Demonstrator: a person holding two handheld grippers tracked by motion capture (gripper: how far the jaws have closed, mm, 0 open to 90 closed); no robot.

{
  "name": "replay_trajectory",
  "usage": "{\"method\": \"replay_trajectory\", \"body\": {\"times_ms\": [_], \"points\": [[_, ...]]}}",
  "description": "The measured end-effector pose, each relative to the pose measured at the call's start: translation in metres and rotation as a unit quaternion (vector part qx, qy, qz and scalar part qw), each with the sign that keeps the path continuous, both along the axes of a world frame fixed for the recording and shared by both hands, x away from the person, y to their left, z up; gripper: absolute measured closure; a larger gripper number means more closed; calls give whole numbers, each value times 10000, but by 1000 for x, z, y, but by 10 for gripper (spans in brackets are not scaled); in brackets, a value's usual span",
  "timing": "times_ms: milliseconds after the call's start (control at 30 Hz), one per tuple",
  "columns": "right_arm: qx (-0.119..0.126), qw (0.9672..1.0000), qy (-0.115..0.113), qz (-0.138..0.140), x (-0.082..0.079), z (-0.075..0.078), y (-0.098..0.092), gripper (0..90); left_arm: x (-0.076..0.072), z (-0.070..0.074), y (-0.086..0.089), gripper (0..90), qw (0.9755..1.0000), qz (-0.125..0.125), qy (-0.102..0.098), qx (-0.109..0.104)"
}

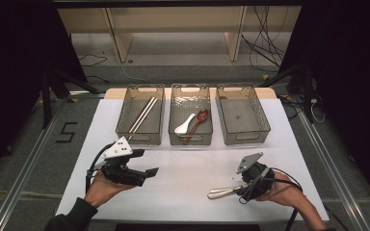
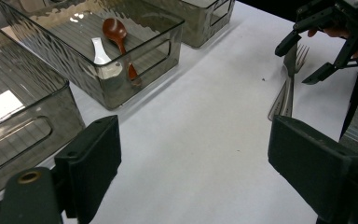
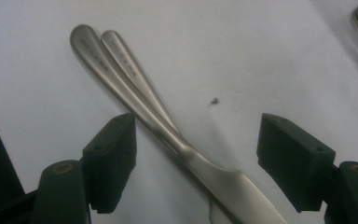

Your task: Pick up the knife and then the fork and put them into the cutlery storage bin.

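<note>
My right gripper (image 1: pixel 238 188): I hold it low over the near right part of the table, jaws spread wide with nothing between the pads yet; in the right gripper view they straddle the metal.
Forks (image 3: pixel 135 100): two steel forks lie flat on the white table (image 1: pixel 192 163), one stacked partly on the other, handles side by side and pointing toward my left; the left gripper view shows their tines (image 2: pixel 298 56) under my right gripper.
My left gripper (image 1: pixel 147 173): I hold it just above the near left part of the table, jaws wide apart and empty, aimed across toward the forks.
Middle bin (image 1: pixel 191 139): a clear grey bin holding a white spoon (image 1: pixel 185 125) and a dark red spoon (image 1: pixel 200 119), their handles crossing.
Left bin (image 1: pixel 139 137): holds a pair of pale chopsticks (image 1: pixel 143 114) lying diagonally.
Right bin (image 1: pixel 243 137): stands beside the middle one at the far edge of the table, well apart from the forks.
</note>
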State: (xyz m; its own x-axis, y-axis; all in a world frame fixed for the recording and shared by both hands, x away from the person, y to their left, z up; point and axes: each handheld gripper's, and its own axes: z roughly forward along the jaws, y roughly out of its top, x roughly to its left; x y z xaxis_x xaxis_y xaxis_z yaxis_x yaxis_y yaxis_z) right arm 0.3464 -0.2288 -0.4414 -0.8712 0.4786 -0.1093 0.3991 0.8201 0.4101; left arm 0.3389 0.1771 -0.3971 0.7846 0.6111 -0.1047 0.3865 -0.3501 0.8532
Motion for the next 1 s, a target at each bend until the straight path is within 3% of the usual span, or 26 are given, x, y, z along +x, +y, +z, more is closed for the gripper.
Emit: {"method": "replay_trajectory", "body": {"times_ms": [333,600,1000], "points": [[-427,9985,139,312,2,-6,5,395,1,-1,4,166,10000,32,50,-24],[-704,9960,228,493,5,-10,7,481,2,-4,-1,166,9999,-63,97,93],[-934,9916,366,820,8,-13,14,602,2,-5,0,168,9998,-80,130,103]]}}
